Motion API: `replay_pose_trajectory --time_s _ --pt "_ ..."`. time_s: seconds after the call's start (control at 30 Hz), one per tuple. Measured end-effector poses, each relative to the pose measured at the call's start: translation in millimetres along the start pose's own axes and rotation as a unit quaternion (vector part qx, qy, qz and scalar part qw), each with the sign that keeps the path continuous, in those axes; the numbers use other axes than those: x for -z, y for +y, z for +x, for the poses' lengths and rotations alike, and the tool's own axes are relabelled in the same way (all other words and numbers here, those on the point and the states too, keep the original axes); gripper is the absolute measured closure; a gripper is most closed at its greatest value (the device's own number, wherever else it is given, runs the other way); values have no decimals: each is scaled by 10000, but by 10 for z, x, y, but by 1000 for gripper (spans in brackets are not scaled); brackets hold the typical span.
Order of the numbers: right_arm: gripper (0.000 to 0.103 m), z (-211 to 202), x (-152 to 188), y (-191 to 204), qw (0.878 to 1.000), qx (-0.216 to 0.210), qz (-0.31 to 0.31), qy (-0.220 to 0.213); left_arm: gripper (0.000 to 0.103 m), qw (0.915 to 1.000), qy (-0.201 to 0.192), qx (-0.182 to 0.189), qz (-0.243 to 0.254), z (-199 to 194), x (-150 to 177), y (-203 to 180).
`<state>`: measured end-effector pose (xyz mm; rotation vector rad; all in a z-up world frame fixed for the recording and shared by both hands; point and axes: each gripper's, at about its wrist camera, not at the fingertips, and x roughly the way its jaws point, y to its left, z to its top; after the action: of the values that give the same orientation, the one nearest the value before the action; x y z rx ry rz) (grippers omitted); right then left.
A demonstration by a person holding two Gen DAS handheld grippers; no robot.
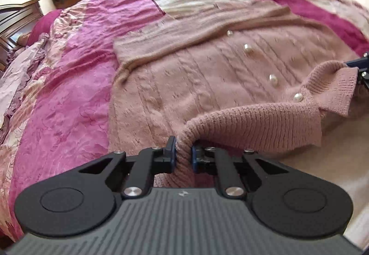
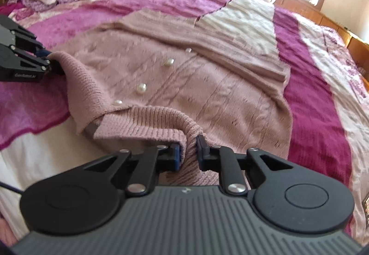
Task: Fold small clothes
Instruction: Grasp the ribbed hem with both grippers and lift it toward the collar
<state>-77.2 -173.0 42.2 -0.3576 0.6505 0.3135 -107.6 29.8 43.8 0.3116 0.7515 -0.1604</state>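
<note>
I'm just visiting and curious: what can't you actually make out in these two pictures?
- Cardigan's underside and any back fold: hidden by its own top layer, both views.
- Hem between the left gripper's pads: covered by them, left view.
- Right gripper: mostly cut off by the left view's right edge.
- Far buttons: blurred, right view.
- Items beyond the bed: too small.

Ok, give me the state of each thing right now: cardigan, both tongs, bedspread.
Pink cardigan: lying front up on the bed, buttoned, near ribbed edge lifted.
Left tongs: shut on the cardigan's ribbed edge.
Right tongs: shut on the same edge, further along.
Pearl buttons: fastened, in a row.
Bedspread: spread out, wrinkled.
</note>
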Motion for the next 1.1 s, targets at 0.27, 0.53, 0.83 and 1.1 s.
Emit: replay_pose_trajectory --time_s 0.27,0.53,0.83,1.1 --pt "87 -100 -207 -80 9975 333 138 -614 91 9969 -599 -165 -492 -174 -271 98" --pt "87 -100 -487 -182 9934 598 120 -975 92 9921 -1032 -340 -624 -255 -592 191" --pt "87 -60 -899 -324 9852 831 193 -1484 92 9832 -1623 -530 -649 -322 -1063 308" --pt "88 102 -1228 -517 9789 981 193 -1782 92 9759 -1951 -710 -676 -179 -1541 393"
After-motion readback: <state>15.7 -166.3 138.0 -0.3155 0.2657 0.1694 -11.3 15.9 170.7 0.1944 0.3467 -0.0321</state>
